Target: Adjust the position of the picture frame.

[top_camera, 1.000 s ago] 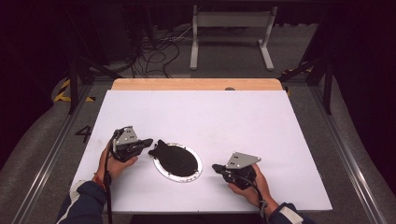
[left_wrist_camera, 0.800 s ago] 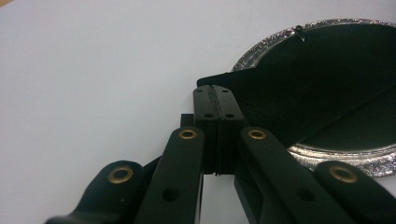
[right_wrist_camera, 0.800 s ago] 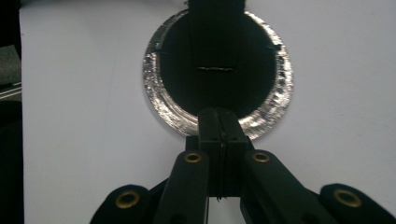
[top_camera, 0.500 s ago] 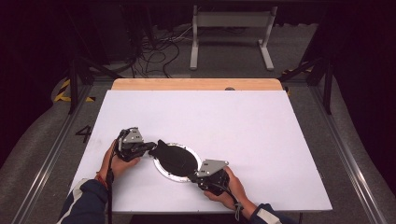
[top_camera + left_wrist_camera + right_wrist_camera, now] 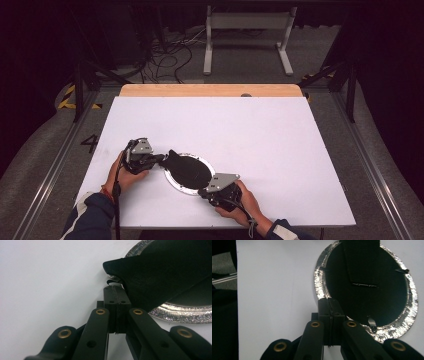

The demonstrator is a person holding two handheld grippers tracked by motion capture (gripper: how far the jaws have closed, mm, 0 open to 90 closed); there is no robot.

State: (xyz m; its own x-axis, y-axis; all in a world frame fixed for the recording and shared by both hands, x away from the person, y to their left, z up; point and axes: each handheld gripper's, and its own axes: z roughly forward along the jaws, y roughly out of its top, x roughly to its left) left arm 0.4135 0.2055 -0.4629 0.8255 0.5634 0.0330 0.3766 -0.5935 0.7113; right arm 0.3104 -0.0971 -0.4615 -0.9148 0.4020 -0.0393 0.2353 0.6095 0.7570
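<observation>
Table point(image 5: 280, 150): a broad white top lay before me, with a bare wooden strip along its far edge; the far half and the whole right side gave me open room to move.
Near edge: both my hands worked close to the near edge, so I had little room behind them.
Plate point(image 5: 176, 181): a round silver-rimmed plate sat on the table's near left part, between my two tools and well clear of the side edges.
Black cloth point(image 5: 187, 169): a dark cloth covered the plate's middle and ran out over its left rim to a point; in the left gripper view point(image 5: 160, 272) that point hung above the rim, right at my jaws' tips.
Left gripper point(image 5: 161, 158): I held it just left of the plate, pointing right; its jaws were pressed flat together point(image 5: 117, 290), the tips at the cloth's point. Whether they pinched any cloth I could not tell.
Right gripper point(image 5: 202, 191): I held it at the plate's near right rim; its jaws were closed tight with nothing between them point(image 5: 329, 301), the tips lying over the silver rim point(image 5: 319, 287).
</observation>
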